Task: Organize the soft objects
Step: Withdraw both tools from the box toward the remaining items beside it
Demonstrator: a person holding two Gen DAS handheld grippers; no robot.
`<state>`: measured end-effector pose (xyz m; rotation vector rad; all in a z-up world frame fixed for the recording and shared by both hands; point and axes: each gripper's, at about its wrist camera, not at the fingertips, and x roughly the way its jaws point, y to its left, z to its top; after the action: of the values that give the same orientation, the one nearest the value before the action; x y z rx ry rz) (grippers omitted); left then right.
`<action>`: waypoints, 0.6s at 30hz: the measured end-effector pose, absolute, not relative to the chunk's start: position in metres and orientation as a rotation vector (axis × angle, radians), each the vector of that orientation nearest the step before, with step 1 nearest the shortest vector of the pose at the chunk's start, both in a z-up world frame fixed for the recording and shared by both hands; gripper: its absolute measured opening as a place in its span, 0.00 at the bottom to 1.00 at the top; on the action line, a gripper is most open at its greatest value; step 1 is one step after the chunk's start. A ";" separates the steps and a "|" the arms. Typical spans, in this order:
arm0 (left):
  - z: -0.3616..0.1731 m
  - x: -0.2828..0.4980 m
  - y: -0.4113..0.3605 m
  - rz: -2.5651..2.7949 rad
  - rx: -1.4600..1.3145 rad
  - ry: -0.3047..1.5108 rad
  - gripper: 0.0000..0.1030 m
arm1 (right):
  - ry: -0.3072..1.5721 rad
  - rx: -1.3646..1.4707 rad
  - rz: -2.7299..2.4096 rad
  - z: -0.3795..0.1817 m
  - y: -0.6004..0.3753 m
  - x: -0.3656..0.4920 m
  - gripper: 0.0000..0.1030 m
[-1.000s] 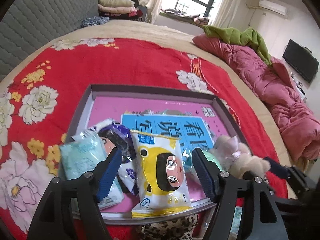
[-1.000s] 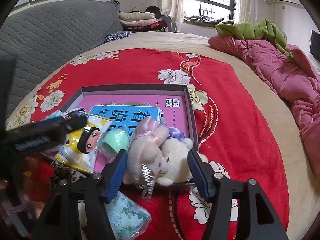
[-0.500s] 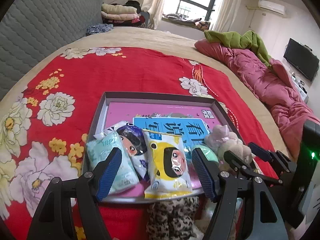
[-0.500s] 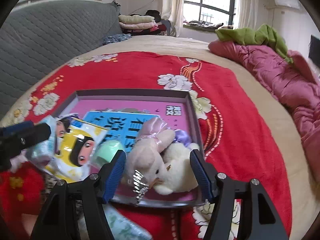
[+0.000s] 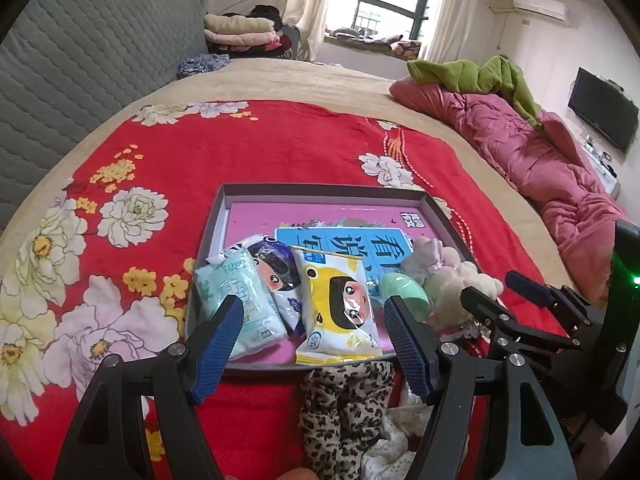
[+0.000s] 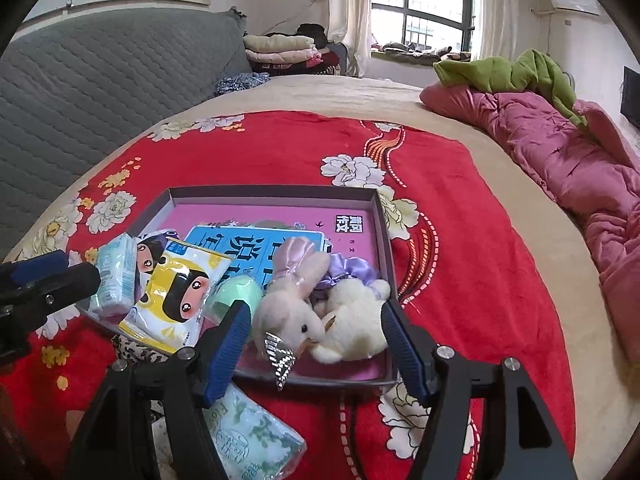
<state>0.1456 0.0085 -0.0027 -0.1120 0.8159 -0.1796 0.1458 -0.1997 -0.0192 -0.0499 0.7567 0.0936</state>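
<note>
Right wrist view: right gripper [image 6: 316, 342] agape around plush toys [image 6: 320, 312], left gripper [image 5: 314, 346] likewise agape, seemingly empty

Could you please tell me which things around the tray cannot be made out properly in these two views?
- Leopard-print item: left wrist view, its lower part is cut off by the frame edge; in the right wrist view the right tool hides most of it.
- Floral tissue pack: right wrist view, partly behind that tool's finger.
- Book cover in the tray: packets and plush toys cover its near half.
</note>
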 end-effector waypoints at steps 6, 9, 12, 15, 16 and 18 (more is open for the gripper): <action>0.002 0.137 0.012 -0.164 -0.111 0.813 0.72 | 0.738 -0.038 0.083 -0.010 -0.204 0.140 0.68; 0.003 0.134 0.015 -0.155 -0.114 0.811 0.72 | 0.728 -0.038 0.073 -0.005 -0.208 0.137 0.68; 0.003 0.131 0.019 -0.142 -0.120 0.811 0.72 | 0.723 -0.031 0.059 -0.003 -0.212 0.135 0.68; 0.003 0.129 0.024 -0.126 -0.125 0.812 0.72 | 0.728 -0.027 0.047 -0.003 -0.216 0.134 0.68; 0.002 0.128 0.026 -0.120 -0.124 0.813 0.72 | 0.729 -0.023 0.044 -0.002 -0.217 0.132 0.68; 0.003 0.126 0.028 -0.112 -0.118 0.811 0.72 | 0.721 -0.023 0.046 0.000 -0.218 0.130 0.69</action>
<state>0.1260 0.0281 0.0030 -0.1177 0.8107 -0.1123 0.1297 -0.2182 0.0001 -0.0227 0.7211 0.0458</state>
